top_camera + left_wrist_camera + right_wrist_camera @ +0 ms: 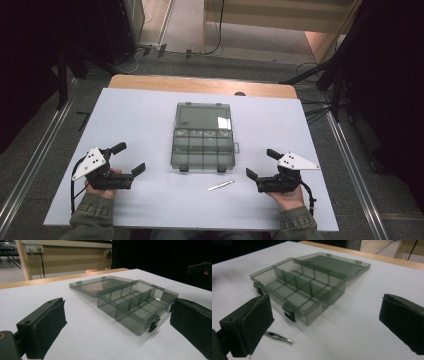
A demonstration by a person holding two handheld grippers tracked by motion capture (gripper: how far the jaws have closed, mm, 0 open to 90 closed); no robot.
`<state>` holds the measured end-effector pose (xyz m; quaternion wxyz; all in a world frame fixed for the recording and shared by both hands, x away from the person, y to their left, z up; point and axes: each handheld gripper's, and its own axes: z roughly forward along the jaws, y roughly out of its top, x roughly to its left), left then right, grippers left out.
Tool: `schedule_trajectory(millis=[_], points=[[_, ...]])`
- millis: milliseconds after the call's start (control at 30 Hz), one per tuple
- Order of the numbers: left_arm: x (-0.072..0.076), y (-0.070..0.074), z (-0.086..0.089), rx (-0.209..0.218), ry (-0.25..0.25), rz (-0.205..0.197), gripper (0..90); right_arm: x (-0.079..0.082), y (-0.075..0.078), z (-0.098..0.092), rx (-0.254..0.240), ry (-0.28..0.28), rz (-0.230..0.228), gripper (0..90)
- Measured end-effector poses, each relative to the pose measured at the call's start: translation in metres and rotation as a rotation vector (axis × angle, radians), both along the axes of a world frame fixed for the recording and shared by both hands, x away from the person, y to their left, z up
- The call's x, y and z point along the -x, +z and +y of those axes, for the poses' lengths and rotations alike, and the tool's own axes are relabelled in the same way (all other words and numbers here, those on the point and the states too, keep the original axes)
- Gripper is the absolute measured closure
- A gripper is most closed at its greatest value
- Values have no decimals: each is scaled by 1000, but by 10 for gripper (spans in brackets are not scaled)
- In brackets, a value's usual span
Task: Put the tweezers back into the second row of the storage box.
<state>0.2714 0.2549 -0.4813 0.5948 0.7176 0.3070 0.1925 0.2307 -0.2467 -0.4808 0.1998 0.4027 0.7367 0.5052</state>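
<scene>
A smoky transparent compartment box (pixel 202 150) lies in the middle of the white table top, its lid (pixel 204 116) folded flat behind it. Its compartments (pixel 294 290) look empty. Small metal tweezers (pixel 221 185) lie on the table just in front of the box's right corner, and also beside the near latch (pixel 278 337). My left gripper (pixel 131 158) rests left of the box, open and holding nothing. My right gripper (pixel 261 163) rests right of the box, open, with the tweezers just to its left. Both sets of black pads (pixel 45 327) (pixel 249 325) stand wide apart, aimed at the box.
The white board (pixel 150 205) covers a wooden table whose far edge (pixel 200 85) shows behind it. Dark stands and cables flank the table on the floor. Bare board lies on all sides of the box.
</scene>
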Motion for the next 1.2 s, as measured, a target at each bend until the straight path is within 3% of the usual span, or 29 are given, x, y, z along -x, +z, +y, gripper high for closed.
schedule_trajectory(millis=[100,300,400,467,900,1200], points=[[0,0,0,-3,0,1,0,-3,5,10,46,48,9,0],[0,0,0,-9,-1,2,0,-6,11,21,77,85,2,0],[0,0,0,-11,-2,2,0,-9,15,28,129,121,13,0],[0,-1,-1,-12,-2,4,0,-10,17,32,178,143,-3,0],[0,-1,-1,-15,-4,7,0,-20,25,56,251,294,93,0],[-1,-1,-1,-16,-4,8,0,-26,24,82,356,421,148,2]])
